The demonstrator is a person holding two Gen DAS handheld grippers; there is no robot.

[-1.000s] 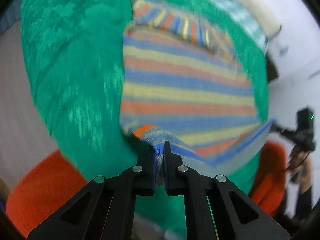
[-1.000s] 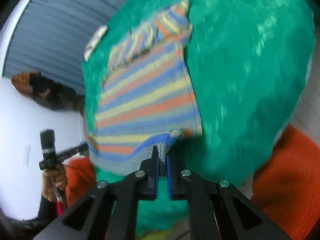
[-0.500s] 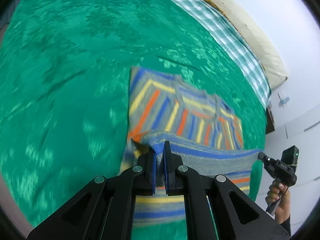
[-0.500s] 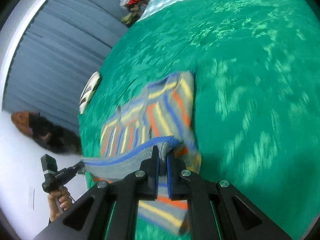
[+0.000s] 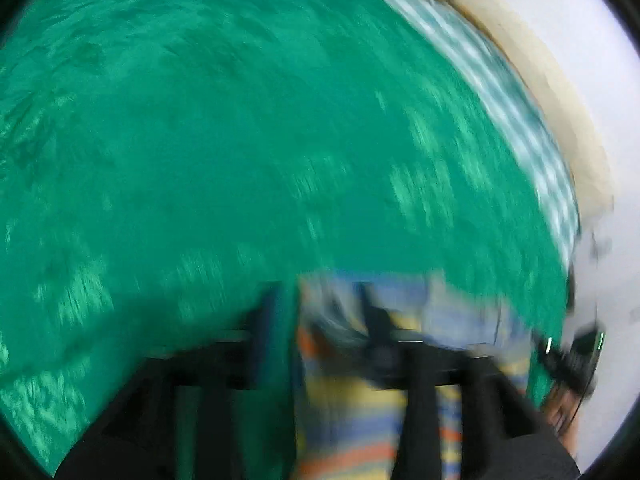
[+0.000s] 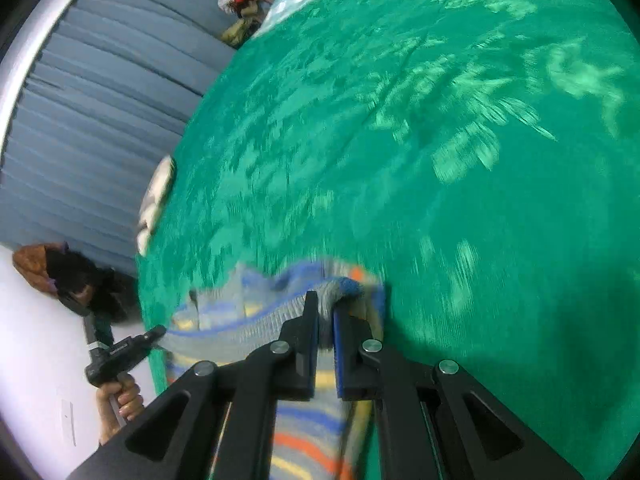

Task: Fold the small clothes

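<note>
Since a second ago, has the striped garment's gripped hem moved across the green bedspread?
Yes. The hem has been carried over the garment's body towards the far end of the green bedspread, folding it. The right tongs grip it; the left tongs are opening.

A green bedspread (image 6: 440,160) fills most of the frame. Upper left — blue pleated curtain (image 6: 100,120), a small pale cushion (image 6: 158,192) at the bed's edge, checked cloth (image 5: 500,92) beyond.
</note>
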